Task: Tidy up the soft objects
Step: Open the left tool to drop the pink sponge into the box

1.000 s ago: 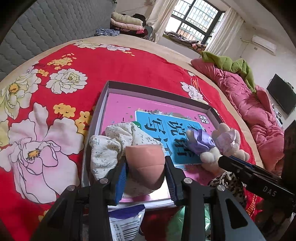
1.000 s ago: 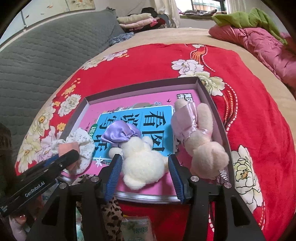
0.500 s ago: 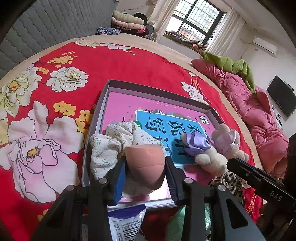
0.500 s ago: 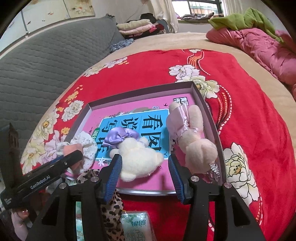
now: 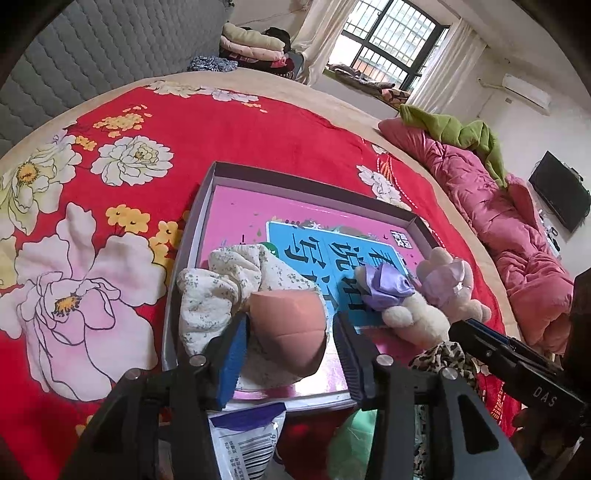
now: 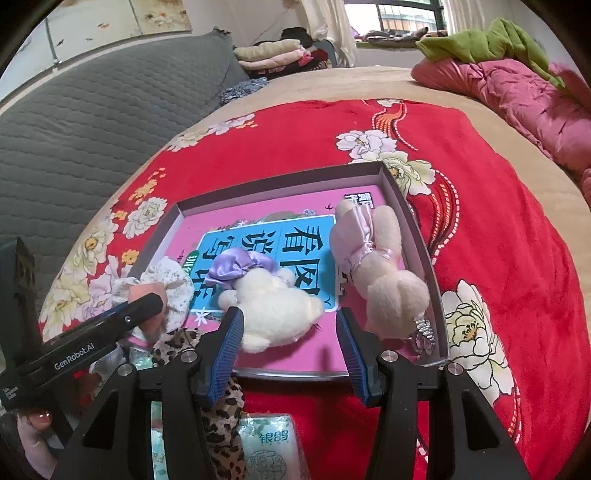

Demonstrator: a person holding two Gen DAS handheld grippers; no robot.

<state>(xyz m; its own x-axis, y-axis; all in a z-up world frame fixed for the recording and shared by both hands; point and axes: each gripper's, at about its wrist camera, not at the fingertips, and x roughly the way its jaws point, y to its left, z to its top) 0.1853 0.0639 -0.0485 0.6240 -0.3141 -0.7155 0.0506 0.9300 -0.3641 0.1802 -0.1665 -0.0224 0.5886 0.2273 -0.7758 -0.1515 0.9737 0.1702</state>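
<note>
So a peach egg-shaped makeup sponge (image 5: 288, 328) is clamped by the left gripper (image 5: 291, 354); the right gripper (image 6: 288, 336) is held spread open over the shallow grey cardboard tray (image 6: 417, 218)

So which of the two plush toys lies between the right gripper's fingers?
The plush toy with the purple bow; the one in pale pink ribbon lies beside the tray's right wall.

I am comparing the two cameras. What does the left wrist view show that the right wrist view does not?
Only the left view shows the television, the air conditioner and the sponge whole, between the left tool's fingers. Only the right view shows the wall picture and the open right tool just short of the cream toy. Both show the box, both toys, the floral cloth and the red blanket.
</note>
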